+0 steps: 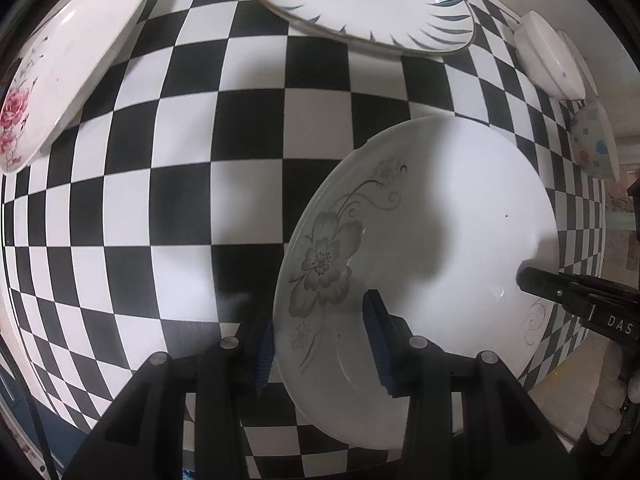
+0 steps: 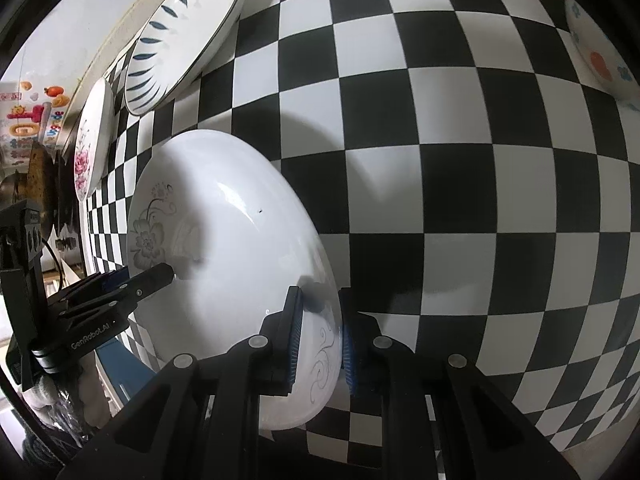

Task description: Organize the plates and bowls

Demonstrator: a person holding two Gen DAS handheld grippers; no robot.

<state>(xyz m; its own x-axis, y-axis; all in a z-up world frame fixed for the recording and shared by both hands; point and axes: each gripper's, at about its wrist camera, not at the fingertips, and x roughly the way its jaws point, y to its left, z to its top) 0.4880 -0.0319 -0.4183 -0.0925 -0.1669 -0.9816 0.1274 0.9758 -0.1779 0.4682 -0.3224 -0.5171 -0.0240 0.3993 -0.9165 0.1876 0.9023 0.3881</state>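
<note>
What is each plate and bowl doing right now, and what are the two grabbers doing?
Grey-flower plate: held at opposite rims by both grippers.
Left gripper: shut on its rim.
Right gripper: shut on its rim.
Blue-leaf plate: resting on cloth.
Pink-rose plate: resting.
Dotted bowl: resting.

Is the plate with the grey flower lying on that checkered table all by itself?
No. The grey-flower plate is gripped at opposite rims by the right gripper and left gripper.

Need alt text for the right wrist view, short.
The right gripper clamps the near rim of a white plate with a grey flower print above a black-and-white checkered tablecloth, while the left gripper holds its far side. Other plates lie at the table's edges.
</note>
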